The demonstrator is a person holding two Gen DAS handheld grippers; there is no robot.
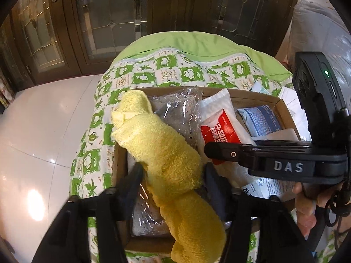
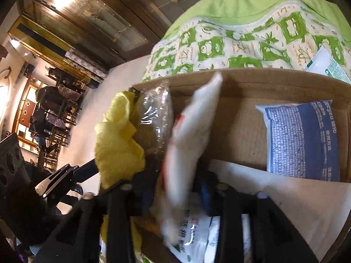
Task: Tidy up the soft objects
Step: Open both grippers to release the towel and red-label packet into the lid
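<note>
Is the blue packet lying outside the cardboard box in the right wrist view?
No, the blue packet lies inside the cardboard box, against its right wall.

A round table (image 1: 204, 43) is draped in a green-and-white frog-print quilt (image 1: 140, 76) with a plain green border toward twelve o'clock. A shallow cardboard box (image 1: 287, 111) lies on the quilt at centre; loose white packets (image 2: 329, 63) lie just beside it at two o'clock.

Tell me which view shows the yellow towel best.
The left wrist view: the yellow towel lies nearly full length across the cardboard box. The right wrist view shows only a bunched part at the left.
</note>
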